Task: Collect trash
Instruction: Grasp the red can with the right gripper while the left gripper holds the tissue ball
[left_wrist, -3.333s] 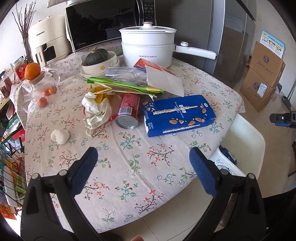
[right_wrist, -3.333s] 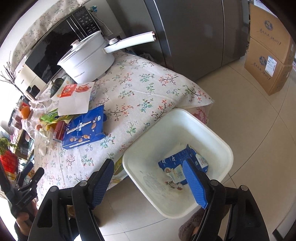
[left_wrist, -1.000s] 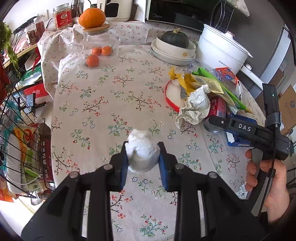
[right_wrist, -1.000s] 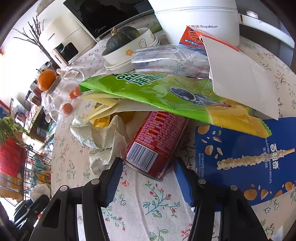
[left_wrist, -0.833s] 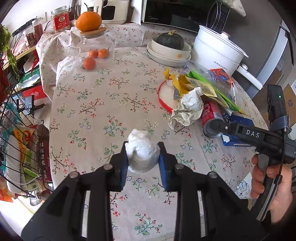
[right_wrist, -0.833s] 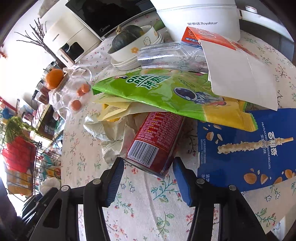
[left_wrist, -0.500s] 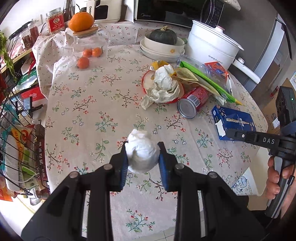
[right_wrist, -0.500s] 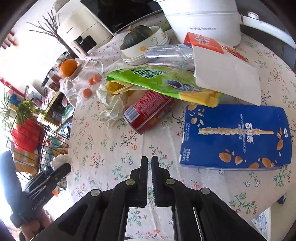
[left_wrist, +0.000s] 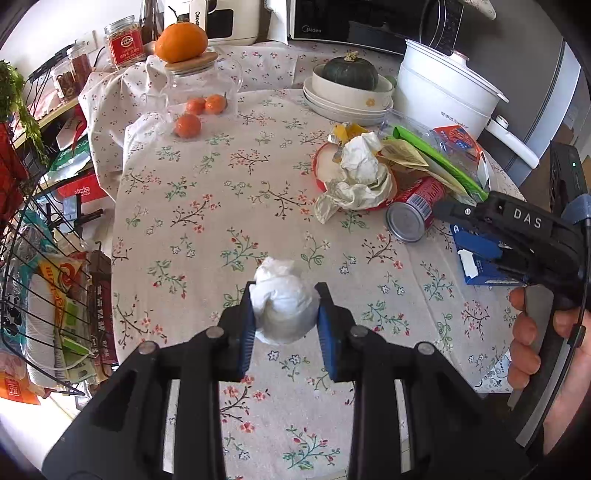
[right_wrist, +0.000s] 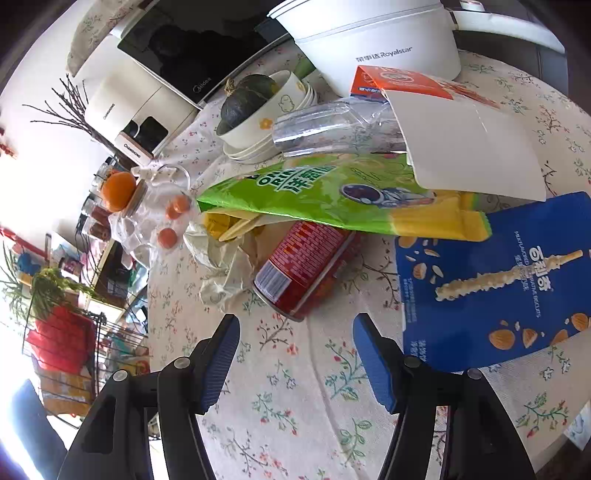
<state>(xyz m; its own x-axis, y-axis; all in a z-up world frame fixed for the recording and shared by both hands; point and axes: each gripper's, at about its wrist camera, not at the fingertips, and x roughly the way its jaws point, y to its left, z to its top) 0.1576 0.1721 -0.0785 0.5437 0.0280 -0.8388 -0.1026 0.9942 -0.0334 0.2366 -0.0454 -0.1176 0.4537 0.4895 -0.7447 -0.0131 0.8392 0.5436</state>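
Kitchen corner, round tabletop (left_wrist: 207, 206) under a floral cloth, microwave (left_wrist: 354, 22) and white Royalstar pot (left_wrist: 439, 96) at the back. Left tool (left_wrist: 286, 314) is clamped on a crumpled white paper ball (left_wrist: 282, 306), both blue pads pressing its sides, held above the cloth near the tabletop's near edge. Right tool (right_wrist: 295, 354) has just been opening; its jaws stand wide apart with nothing between them, just short of a red can (right_wrist: 306, 266) lying on its side, base toward the camera. Can sits partly under a green snack bag (right_wrist: 332, 195), touching crumpled paper wrap (right_wrist: 221, 266) on its left. Blue biscuit box (right_wrist: 498, 291) lies flat just right of the can. White-backed orange pouch (right_wrist: 461, 147) and clear plastic packaging (right_wrist: 332, 129) lie behind the bag. Green squash in a bowl (right_wrist: 258, 114) farther back. In the left wrist view a hand (left_wrist: 546, 350) grips the right tool's handle at the tabletop's right edge.
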